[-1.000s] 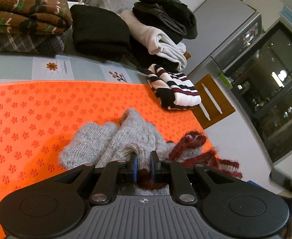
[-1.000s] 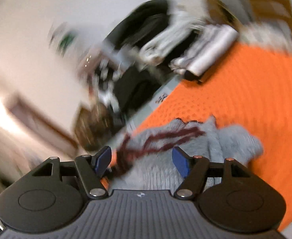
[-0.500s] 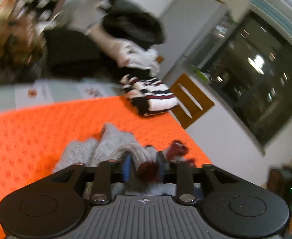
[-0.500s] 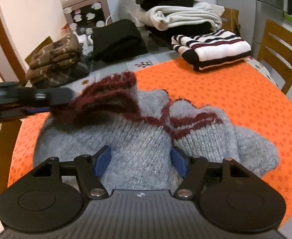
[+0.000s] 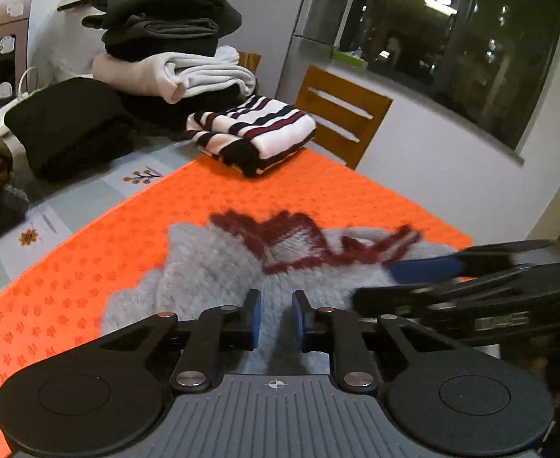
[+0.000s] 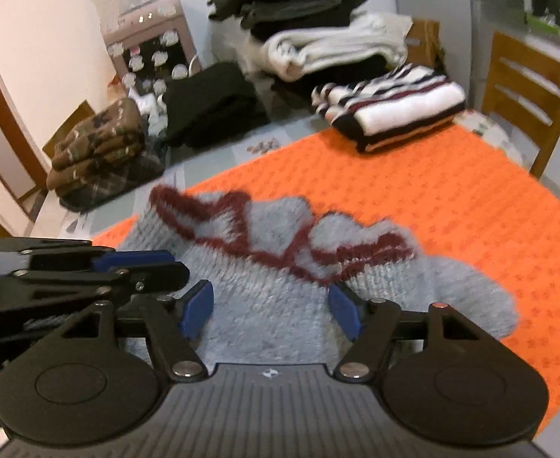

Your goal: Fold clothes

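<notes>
My left gripper (image 5: pixel 275 318), narrowly parted, and right gripper (image 6: pixel 270 311), spread wide, hover over the rumpled grey sweater (image 6: pixel 264 286); next I'd pinch an edge to fold.

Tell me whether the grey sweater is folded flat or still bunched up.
Bunched up. The grey sweater lies rumpled on the orange mat, its maroon-trimmed edge wavy and raised, unlike the squared striped sweater behind it.
</notes>
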Tool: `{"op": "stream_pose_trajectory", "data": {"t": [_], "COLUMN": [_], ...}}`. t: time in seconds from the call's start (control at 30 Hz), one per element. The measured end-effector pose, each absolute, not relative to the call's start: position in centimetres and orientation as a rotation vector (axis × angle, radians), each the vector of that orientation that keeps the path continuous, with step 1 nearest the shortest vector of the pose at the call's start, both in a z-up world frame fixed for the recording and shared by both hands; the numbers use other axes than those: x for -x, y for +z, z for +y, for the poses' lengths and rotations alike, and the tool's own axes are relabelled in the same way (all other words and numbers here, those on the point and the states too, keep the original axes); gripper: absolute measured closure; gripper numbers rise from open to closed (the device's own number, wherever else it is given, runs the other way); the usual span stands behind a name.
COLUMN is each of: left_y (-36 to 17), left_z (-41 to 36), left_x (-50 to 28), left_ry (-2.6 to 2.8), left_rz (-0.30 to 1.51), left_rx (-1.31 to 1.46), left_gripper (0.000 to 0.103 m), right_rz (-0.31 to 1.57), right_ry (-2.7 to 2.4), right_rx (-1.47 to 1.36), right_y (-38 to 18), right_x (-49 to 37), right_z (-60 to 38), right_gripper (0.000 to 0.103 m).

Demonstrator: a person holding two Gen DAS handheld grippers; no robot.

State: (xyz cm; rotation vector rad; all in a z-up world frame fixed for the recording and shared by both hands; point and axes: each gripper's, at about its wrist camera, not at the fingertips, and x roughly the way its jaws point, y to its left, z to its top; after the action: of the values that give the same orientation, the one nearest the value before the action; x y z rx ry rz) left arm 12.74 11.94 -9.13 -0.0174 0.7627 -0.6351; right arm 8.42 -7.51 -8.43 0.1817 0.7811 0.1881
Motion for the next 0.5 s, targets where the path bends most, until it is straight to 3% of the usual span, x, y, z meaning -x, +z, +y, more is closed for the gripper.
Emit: {"op": "stream_pose_trajectory", "data": {"t": [0.07,0.2,0.5], "left_y": [-9.4,-10.3,-12.8], "left_z": [12.1,12.5,13.3], "left_x": [-13.2,-14.0,-15.1], "left_ry": [-0.615,-0.581,-0.564], "left_rz": [0.774,0.803,0.871], "left_rx": [0.018,0.034,0.160], "left_gripper": [0.086,0.091,0.098], "right_rz": [0.776,0.794,0.784], "right_ry": [0.174,0.166,0.192], "right_rx": [-0.165,-0.169,-0.119], "right_y": [-8.4,-9.8,-13.0], "right_x": [-8.2,-8.3,-8.7], "right_z": [-8.0,-9.2,-9.2], "right_gripper": [0.030,0.043,0.041]}}
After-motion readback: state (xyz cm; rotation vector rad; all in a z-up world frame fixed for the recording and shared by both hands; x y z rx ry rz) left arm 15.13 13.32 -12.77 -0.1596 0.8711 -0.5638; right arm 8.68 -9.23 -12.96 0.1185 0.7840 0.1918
